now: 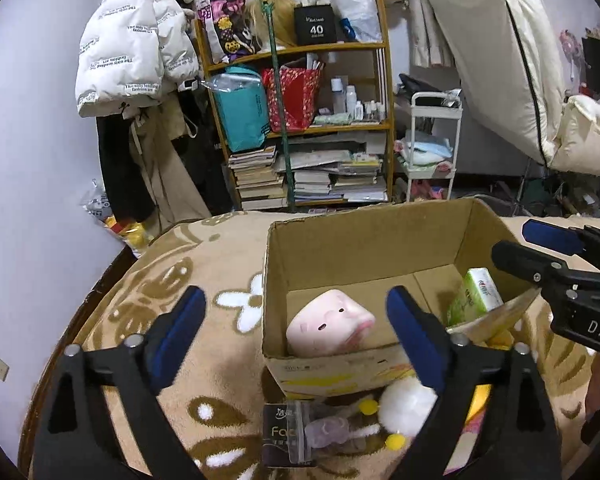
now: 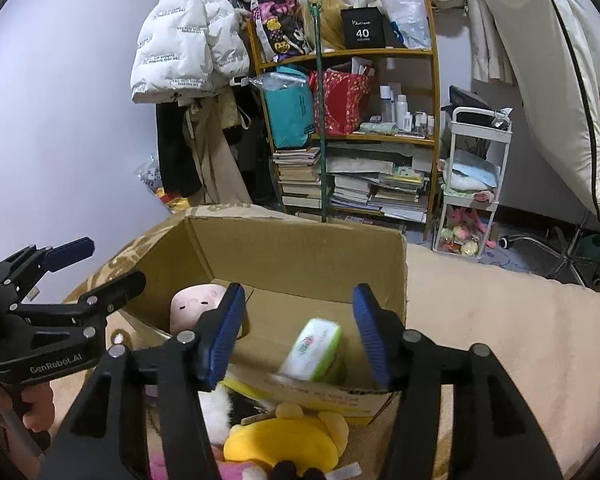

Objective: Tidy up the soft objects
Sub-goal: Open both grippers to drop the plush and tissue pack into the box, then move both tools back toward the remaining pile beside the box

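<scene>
While both grippers hover above the near rim of the box [image 1: 364,240], neither has hold of anything: the left gripper [image 1: 296,336] stands wide open over the box's near left corner, and the right gripper [image 2: 300,336] is likewise wide open over the near right part, with nothing between the pads of either. Box sits on a blanket [image 1: 188,280] with a flower pattern, open top, flaps out of the way. Inside so far: a pink plush [image 1: 330,330] lying against the near left wall, and a green tissue pack [image 2: 314,350] tilted toward the near right corner; it looks slightly blurred in the right wrist view, so it may not have settled. Judged progress: two items packed, box floor mostly bare, so roughly the early-to-middle part of the job. Left outside, on the blanket just beside the near wall of the box: a white pom-pom toy [image 1: 406,406], a small clear packet [image 1: 288,432] next to it, a yellow plush [image 2: 288,438] directly below the right gripper, and something pink and black at the lower edge, too cropped to name. Whether the packet counts as soft is unclear. Next likely pick: the yellow plush for the right side, the white toy for the left.
</scene>
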`<state>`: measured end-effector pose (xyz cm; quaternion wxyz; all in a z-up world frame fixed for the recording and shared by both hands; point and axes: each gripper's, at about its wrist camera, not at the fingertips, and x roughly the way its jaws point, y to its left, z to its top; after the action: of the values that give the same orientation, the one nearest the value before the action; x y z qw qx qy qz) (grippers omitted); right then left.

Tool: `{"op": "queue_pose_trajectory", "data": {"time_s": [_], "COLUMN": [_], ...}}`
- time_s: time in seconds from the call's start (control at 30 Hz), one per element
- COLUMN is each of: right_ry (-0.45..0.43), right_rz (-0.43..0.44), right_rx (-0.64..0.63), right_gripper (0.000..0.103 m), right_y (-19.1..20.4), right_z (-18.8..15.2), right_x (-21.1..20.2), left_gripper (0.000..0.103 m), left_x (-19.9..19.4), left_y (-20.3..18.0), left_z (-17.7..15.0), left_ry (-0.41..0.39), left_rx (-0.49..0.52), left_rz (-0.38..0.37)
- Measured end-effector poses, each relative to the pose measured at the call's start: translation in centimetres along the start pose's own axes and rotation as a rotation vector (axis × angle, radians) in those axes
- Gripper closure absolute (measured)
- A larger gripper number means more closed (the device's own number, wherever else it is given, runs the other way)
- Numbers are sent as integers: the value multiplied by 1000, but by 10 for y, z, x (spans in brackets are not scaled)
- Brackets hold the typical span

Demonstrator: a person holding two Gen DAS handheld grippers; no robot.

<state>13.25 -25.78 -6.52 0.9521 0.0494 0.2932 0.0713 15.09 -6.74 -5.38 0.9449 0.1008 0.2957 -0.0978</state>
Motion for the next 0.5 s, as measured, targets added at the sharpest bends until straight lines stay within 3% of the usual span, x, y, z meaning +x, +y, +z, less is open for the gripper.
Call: {"op": "queue_pose_trajectory", "data": {"time_s": [0.1, 0.23, 0.4, 0.5], "right_ry": [-7, -20, -51, -69], "right_rz": [-2, -4, -2, -3], "right_rx": [-11, -19, -60, -56], "right_gripper": [25, 17, 0, 0], "right_y": [2, 6, 16, 20], "right_z": [1, 2, 1, -2], "right_x": [-7, -20, -43, -58], "left_gripper": [7, 6, 3, 3], "left_x": [-8, -18, -38, -47], "left_y": [2, 10, 26, 33], "left_z": [-2, -6, -9, -12], "left_ry": [-1, 23, 39, 53], "left_rx": [13, 2, -42, -54], "left_rz": [31, 49, 56, 62]}}
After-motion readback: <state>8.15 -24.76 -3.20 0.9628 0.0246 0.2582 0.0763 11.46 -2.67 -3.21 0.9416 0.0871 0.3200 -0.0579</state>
